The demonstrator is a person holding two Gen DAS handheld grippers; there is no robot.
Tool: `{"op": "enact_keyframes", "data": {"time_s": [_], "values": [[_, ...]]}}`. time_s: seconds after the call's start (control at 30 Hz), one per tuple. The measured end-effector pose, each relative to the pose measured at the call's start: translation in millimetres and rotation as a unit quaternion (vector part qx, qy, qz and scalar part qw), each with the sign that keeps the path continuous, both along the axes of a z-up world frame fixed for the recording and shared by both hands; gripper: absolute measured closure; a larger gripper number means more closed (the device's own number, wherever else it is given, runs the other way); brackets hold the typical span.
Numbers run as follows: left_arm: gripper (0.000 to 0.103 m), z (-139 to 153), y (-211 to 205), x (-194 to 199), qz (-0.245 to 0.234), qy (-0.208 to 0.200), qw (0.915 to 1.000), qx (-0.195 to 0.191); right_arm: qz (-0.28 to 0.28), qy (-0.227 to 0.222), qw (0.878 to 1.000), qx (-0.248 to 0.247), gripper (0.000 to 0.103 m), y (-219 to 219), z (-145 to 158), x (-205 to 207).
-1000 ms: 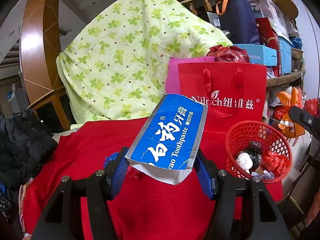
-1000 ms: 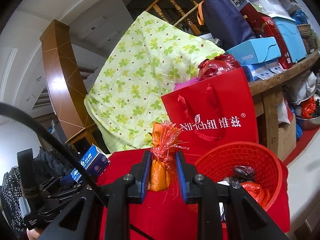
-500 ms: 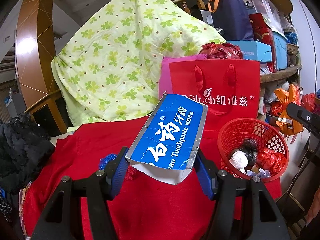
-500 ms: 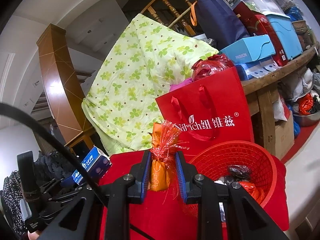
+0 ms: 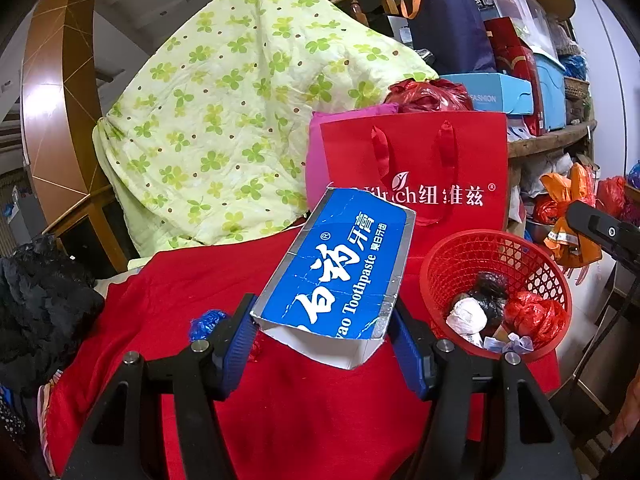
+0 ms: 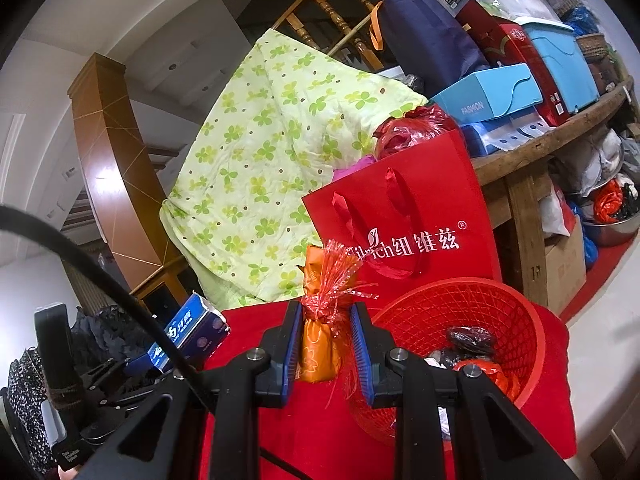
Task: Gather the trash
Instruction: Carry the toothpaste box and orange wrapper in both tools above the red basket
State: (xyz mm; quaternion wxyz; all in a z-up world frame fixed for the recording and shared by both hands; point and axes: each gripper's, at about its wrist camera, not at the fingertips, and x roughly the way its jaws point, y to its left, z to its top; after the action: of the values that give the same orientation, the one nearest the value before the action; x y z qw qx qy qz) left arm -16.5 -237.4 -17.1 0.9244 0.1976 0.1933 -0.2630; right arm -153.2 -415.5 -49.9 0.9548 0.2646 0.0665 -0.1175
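Left wrist view: the left hand-held gripper (image 5: 324,340) pinches one blue toothpaste box (image 5: 340,276) by its near open end, lifted clear of the red cloth (image 5: 168,296) covering the counter, apparently so it can be carried across to the one red basket (image 5: 496,292) just to its right. That basket holds a few scraps already: a white wad, a black bag and a red bag can be made out. One red gift bag (image 5: 416,164) stands behind.

Right wrist view: the right hand-held gripper (image 6: 326,350) is clamped on one orange wrapper (image 6: 320,340) with a red cellophane frill, held upright beside the basket's (image 6: 460,308) rim, likely ready to drop in. The toothpaste box (image 6: 188,332) shows at left, in the other gripper.
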Motion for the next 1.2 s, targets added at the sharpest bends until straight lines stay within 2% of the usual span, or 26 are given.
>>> {"op": "enact_keyframes", "data": {"time_s": [1.2], "values": [[0.038,-14,-23,-13,-0.03,0.005,0.9992,0.025,-0.008,0.001,0.999,0.04,0.076,-18,-15,-10]]}}
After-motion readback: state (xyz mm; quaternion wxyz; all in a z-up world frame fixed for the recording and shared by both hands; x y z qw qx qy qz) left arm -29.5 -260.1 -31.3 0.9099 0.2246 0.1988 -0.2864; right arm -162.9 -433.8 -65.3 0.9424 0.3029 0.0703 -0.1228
